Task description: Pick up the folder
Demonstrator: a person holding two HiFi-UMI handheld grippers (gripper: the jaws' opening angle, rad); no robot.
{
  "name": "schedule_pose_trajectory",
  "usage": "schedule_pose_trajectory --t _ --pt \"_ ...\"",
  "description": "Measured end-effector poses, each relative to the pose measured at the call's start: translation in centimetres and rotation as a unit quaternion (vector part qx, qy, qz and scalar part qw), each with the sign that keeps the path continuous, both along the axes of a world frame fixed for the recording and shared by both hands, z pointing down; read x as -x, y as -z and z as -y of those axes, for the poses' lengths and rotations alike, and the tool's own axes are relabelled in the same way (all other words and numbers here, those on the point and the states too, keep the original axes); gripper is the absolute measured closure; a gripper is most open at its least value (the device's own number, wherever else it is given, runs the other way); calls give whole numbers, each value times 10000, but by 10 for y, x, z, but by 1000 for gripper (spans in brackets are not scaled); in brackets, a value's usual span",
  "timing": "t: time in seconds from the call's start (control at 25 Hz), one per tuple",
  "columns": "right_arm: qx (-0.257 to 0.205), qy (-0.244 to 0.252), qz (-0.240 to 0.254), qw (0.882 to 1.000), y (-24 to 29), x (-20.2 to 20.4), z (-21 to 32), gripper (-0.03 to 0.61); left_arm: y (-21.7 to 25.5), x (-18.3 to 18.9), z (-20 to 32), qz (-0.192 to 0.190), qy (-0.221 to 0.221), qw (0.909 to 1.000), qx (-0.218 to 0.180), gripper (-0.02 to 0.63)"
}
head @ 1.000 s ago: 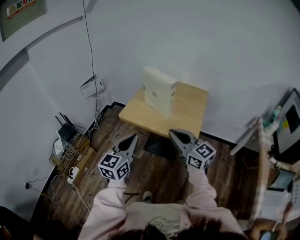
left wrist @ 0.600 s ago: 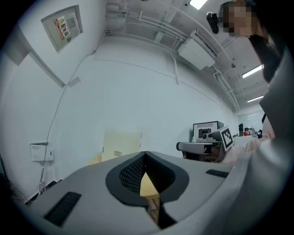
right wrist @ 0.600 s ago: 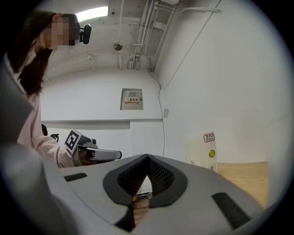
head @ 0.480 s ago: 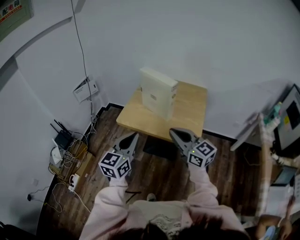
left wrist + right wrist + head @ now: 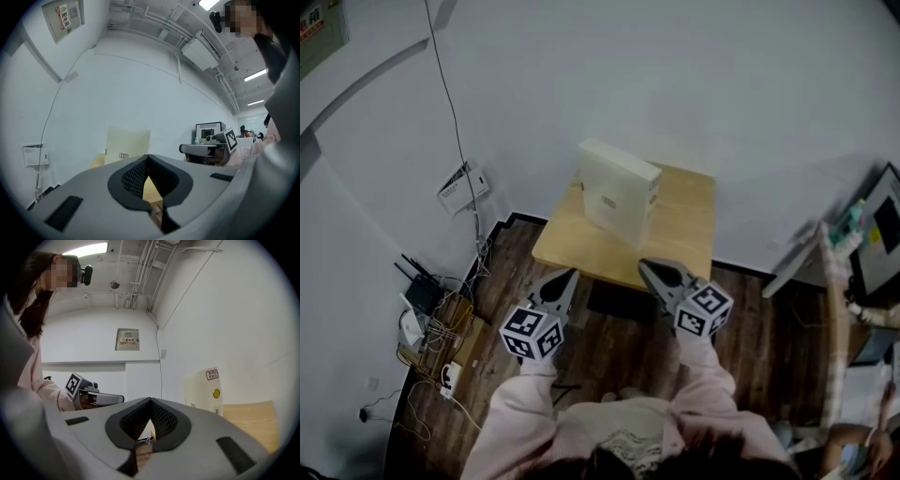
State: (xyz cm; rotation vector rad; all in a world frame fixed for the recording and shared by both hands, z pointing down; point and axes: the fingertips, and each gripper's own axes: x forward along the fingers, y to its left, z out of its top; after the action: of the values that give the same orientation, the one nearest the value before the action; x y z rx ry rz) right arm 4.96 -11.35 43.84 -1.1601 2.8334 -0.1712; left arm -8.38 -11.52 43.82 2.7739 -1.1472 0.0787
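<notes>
A cream box folder [image 5: 617, 191] stands upright on a small light wooden table [image 5: 675, 234] against the white wall. It also shows ahead in the left gripper view as the folder [image 5: 126, 145], and at the right of the right gripper view as the folder [image 5: 202, 392] with a red label and a yellow dot. My left gripper [image 5: 564, 277] is shut and empty, short of the table's near left edge. My right gripper [image 5: 649, 267] is shut and empty too, at the table's near edge, in front of the folder.
A dark stool or bin [image 5: 621, 300] sits under the table on the wood floor. Routers and tangled cables [image 5: 431, 314] lie at the left wall. A desk with monitors [image 5: 872, 253] and another person [image 5: 853, 450] are at the right.
Both grippers have come a little closer to the table and folder, still shut. The view has shifted, so the wall things at left sit lower and further left.
</notes>
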Motion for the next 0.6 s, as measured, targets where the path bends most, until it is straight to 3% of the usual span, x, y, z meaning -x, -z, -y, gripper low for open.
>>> schedule_pose_trajectory --t 0.6 --pt "206 -94 20 9997 -13 -12 54 588 -7 -4 58 -75 -51 9999 71 614"
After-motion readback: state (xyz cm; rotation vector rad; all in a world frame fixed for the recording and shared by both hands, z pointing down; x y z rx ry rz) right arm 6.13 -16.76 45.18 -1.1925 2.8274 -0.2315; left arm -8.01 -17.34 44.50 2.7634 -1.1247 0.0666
